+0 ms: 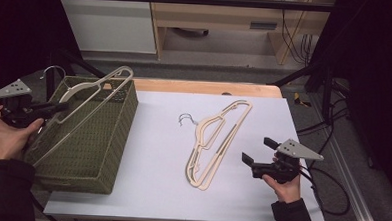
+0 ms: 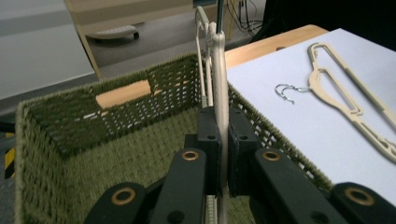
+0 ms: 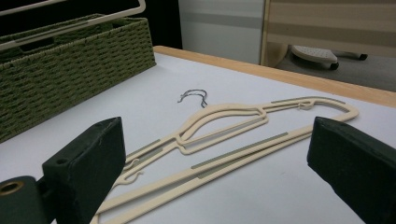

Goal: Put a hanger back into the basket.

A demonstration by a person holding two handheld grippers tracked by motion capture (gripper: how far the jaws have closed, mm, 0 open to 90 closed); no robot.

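Hangers are the business here: one cream hanger [image 1: 92,93] is pinched between the jaws of the left gripper [image 1: 59,107], which are pressed tight on its thin bar (the left gripper view shows the bar squeezed between the two black pads). It sits tilted over the green woven basket [image 1: 89,151] at the left side of the table [image 1: 155,189], its wire hook [image 1: 53,70] poking out past the basket's far left corner and its long side resting along the basket's rim. The right gripper [image 1: 257,150] hovers low over the white tabletop with its jaws spread wide, gripping nothing. Just beside it, toward the middle of the table, lies a stack of hangers [image 1: 215,141] flat on the surface, their hooks [image 1: 185,119] pointing toward the basket; the spread jaws face them in the right gripper view.
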